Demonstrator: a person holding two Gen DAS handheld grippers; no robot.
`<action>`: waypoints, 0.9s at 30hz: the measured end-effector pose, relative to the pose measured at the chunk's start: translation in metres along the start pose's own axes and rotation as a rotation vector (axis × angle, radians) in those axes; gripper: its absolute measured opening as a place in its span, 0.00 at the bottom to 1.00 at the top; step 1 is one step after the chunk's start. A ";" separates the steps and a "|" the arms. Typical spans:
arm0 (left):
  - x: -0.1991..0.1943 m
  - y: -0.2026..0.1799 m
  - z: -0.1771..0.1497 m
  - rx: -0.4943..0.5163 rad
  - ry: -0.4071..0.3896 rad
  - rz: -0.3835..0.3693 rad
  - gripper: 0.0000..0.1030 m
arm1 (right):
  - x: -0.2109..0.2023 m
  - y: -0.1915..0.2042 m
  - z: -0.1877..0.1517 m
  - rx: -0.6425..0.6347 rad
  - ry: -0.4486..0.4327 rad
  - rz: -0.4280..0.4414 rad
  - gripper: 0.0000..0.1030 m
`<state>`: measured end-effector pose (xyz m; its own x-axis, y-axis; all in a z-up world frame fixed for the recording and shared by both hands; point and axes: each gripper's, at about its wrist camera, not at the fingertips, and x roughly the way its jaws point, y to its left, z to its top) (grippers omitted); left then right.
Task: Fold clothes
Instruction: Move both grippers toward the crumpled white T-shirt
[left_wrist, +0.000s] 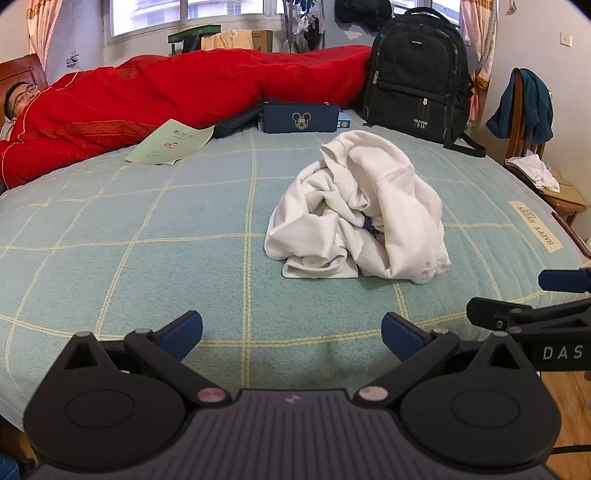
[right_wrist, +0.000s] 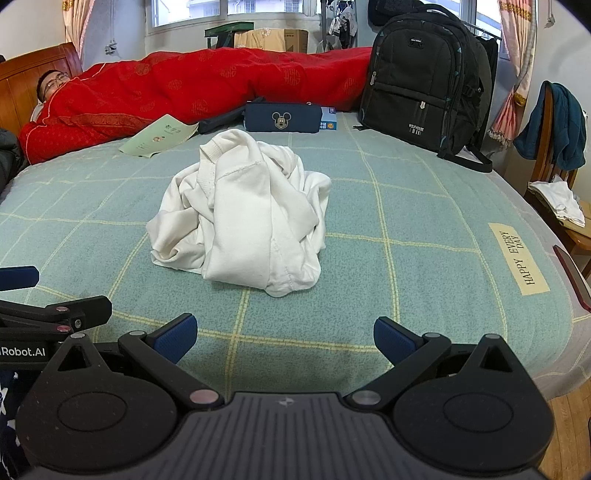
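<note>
A crumpled white garment (left_wrist: 360, 210) lies in a heap on the light green checked bedspread (left_wrist: 147, 240); it also shows in the right wrist view (right_wrist: 245, 214). My left gripper (left_wrist: 291, 332) is open and empty, hovering over the bed's near edge, short of the heap and to its left. My right gripper (right_wrist: 284, 338) is open and empty, also at the near edge, just short of the heap. Each gripper shows at the side of the other's view: the right one (left_wrist: 554, 295), the left one (right_wrist: 37, 291).
A person under a red quilt (left_wrist: 166, 92) lies along the far side. A green booklet (left_wrist: 171, 142), a dark Mickey pouch (left_wrist: 299, 118) and a black backpack (left_wrist: 415, 74) sit at the back. A chair with clothes (left_wrist: 532, 122) stands right of the bed.
</note>
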<state>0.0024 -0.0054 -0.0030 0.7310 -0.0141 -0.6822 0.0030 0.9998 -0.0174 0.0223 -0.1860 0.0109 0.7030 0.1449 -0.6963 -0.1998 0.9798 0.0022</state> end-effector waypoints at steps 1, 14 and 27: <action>0.000 0.000 0.000 0.000 0.000 0.000 0.99 | 0.000 0.000 0.000 -0.002 -0.001 -0.002 1.00; 0.007 -0.003 0.001 0.006 0.017 0.016 0.99 | 0.007 -0.001 -0.002 -0.002 0.023 0.000 1.00; 0.017 -0.009 0.007 0.033 0.007 0.017 0.99 | 0.026 -0.008 0.002 0.006 0.060 0.010 1.00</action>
<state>0.0194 -0.0147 -0.0093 0.7260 0.0033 -0.6876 0.0128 0.9997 0.0183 0.0440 -0.1892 -0.0057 0.6587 0.1467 -0.7380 -0.2027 0.9791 0.0138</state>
